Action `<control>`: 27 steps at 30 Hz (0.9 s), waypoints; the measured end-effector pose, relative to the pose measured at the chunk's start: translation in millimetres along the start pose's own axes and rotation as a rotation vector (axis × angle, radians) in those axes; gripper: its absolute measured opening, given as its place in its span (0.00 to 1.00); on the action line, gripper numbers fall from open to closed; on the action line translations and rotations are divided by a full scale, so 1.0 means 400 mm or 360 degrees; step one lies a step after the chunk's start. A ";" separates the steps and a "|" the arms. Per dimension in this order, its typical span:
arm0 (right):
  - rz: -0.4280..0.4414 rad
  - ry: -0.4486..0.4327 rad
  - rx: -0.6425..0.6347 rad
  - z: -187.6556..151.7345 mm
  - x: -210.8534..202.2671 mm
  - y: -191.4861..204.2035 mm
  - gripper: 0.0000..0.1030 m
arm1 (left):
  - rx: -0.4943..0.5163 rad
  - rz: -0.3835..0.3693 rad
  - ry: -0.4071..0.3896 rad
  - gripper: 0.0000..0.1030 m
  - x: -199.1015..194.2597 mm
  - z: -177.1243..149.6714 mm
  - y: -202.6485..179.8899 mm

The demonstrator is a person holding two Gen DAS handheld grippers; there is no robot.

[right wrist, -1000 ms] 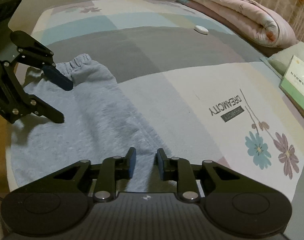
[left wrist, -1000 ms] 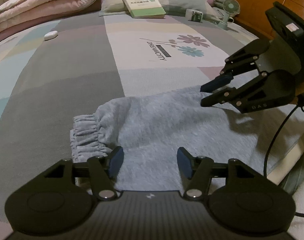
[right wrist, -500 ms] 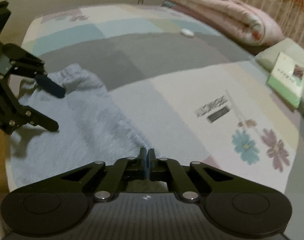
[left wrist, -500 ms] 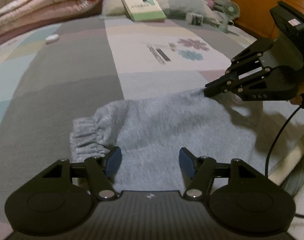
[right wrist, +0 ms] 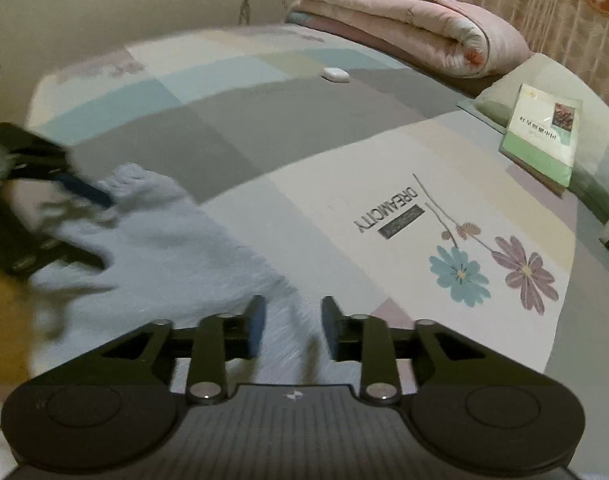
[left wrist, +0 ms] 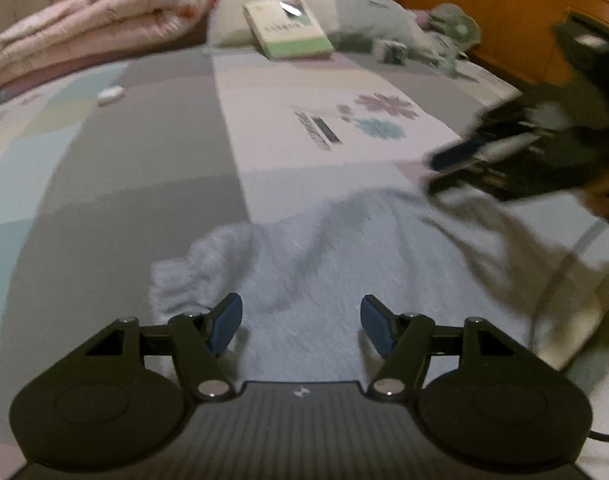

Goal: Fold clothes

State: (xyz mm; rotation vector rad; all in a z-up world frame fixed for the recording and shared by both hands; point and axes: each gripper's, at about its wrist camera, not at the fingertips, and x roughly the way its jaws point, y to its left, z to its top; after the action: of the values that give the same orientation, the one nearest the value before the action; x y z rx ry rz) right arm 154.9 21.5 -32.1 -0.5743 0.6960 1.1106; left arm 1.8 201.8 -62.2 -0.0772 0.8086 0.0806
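A light blue fleece garment (left wrist: 336,264) with an elastic cuff (left wrist: 176,276) lies flat on the patchwork bedspread (left wrist: 144,168). My left gripper (left wrist: 300,322) is open low over its near edge, beside the cuff. My right gripper (right wrist: 292,324) is open with the garment's far edge (right wrist: 288,328) between its fingers. In the left wrist view the right gripper (left wrist: 444,172) is blurred at the garment's upper right corner. In the right wrist view the left gripper (right wrist: 88,224) is blurred at the left, by the cuff (right wrist: 140,184).
A rolled pink quilt (left wrist: 96,40) lies at the back of the bed. A green book (left wrist: 288,28) rests on a pillow (left wrist: 344,12). A small white object (left wrist: 110,94) lies on the grey patch. A wooden headboard (left wrist: 504,12) and a small fan (left wrist: 456,32) are at the right.
My right gripper shut on the garment's far edge half a second ago and now stands open again, slightly lifted. My left gripper stayed open near the cuff and dropped a little closer.
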 end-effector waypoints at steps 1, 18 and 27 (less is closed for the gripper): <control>0.0037 0.0010 0.0008 -0.011 -0.019 0.006 0.51 | -0.0022 0.0031 0.0005 0.64 0.002 0.001 0.005; -0.0056 0.0182 0.0239 -0.291 -0.133 0.053 0.83 | 0.0362 0.0287 0.0028 0.71 0.010 -0.022 -0.088; -0.0233 0.0160 0.0466 -0.298 -0.081 0.002 0.88 | 0.0152 0.0180 0.0039 0.73 0.081 0.004 -0.050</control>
State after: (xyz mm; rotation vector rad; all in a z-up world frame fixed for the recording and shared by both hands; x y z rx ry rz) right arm 119.7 -83.8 -86.1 -0.4249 0.8723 0.8291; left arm 27.4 183.6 -83.6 0.0583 0.8397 0.1480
